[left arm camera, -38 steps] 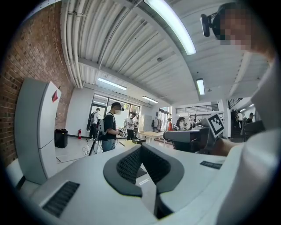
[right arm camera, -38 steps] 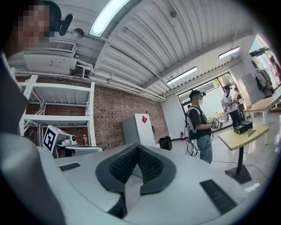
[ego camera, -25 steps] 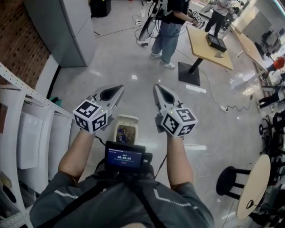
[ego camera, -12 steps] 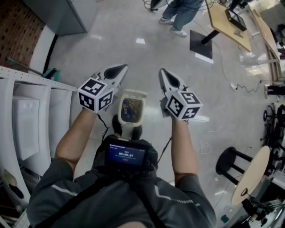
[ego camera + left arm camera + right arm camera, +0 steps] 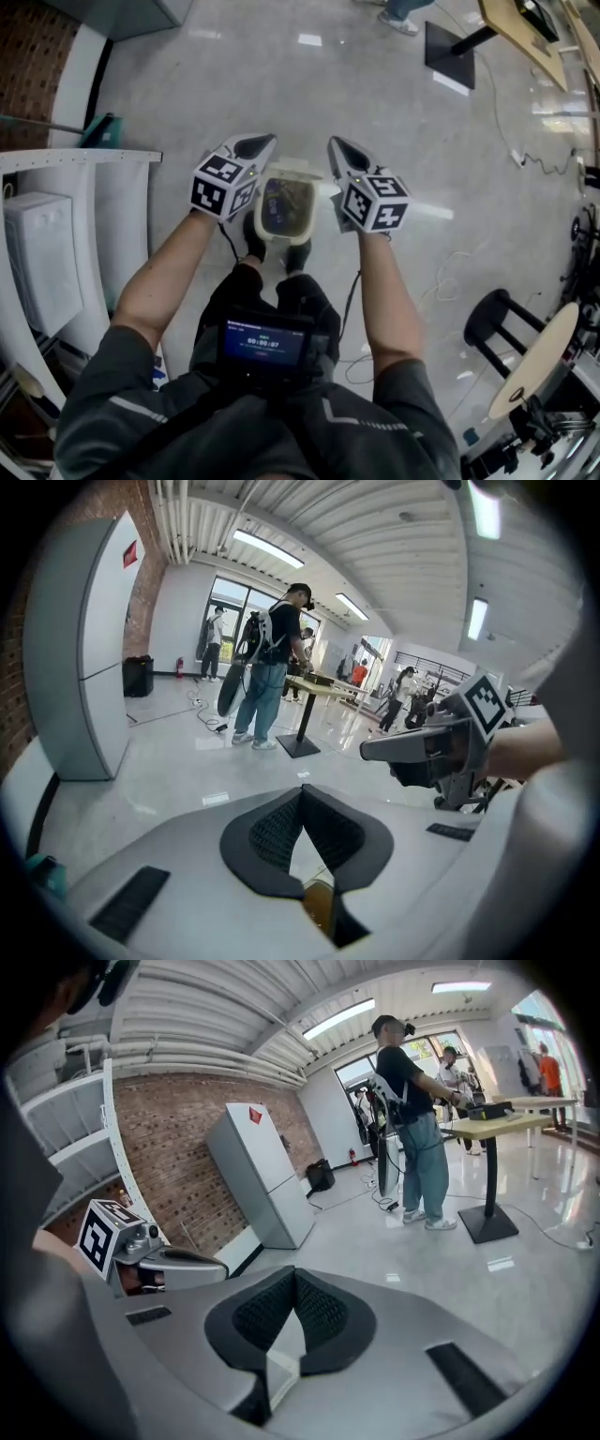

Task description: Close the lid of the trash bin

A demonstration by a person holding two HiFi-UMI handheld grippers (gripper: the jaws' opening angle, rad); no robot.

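Chest screen [image 5: 265, 342] text too small to read. Trash bin [image 5: 284, 211] stands on the floor [image 5: 375, 94] just past the shoes [image 5: 255, 246], lid [image 5: 292, 169] open and tipped up at its far edge, between left gripper [image 5: 255, 146] and right gripper [image 5: 339, 150]; both jaws closed tip to tip, gripping nothing. Grey cabinet [image 5: 262, 1176] farther back carries a red label [image 5: 254, 1115], unreadable.

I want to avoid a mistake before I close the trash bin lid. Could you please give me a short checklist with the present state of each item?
1. Lid shut on trash bin: not ok, it stands open at the far side.
2. Left gripper empty: ok, jaws together on nothing.
3. Right gripper empty: ok, jaws together on nothing.
4. Grippers near the lid: ok, one at each side of it.
5. Trash below the rim: cannot tell.
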